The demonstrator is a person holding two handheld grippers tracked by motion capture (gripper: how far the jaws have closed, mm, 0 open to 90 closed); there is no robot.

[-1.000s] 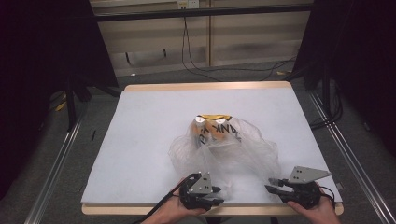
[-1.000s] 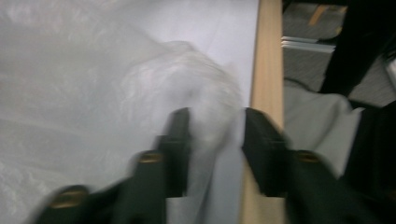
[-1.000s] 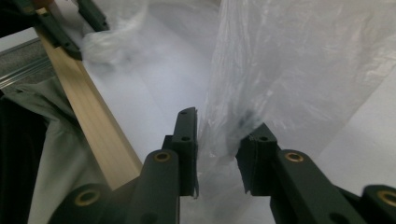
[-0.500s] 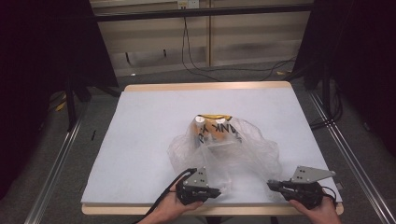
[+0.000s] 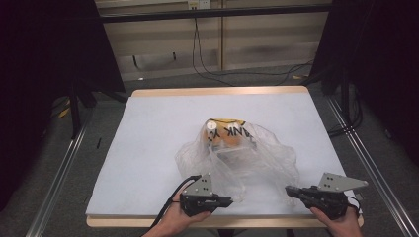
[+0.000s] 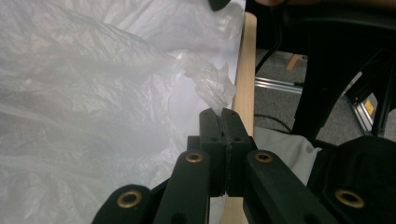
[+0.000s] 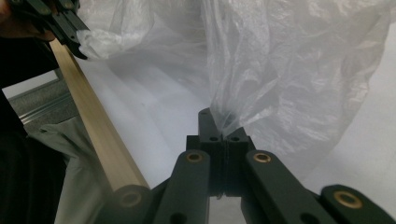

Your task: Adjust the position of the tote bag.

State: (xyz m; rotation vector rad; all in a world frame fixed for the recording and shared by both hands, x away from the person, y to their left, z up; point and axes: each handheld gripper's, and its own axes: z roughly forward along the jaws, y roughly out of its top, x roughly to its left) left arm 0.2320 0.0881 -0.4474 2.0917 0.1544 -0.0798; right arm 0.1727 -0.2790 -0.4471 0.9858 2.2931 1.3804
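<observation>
1. Clear plastic bag lying crumpled near the middle of the white table mat, its mouth side spread toward the mat's near edge.
2. Inside the bag, at its far end: a yellow package with black lettering, partly veiled by the film.
3. Left gripper just inside the mat's near edge, beside the bag's near left corner; jaws pressed together, having just closed, pinching a twisted tuft of bag film at their tips.
4. Right gripper at the bag's near right corner, also close to the mat's near edge; jaws just closed too, clamped on a fold of the bag that rises from between them.
5. Wooden table edge running just beside the left gripper's pinched tuft.
6. Both hands at the mat's near edge, well apart, bag stretched between them.
</observation>
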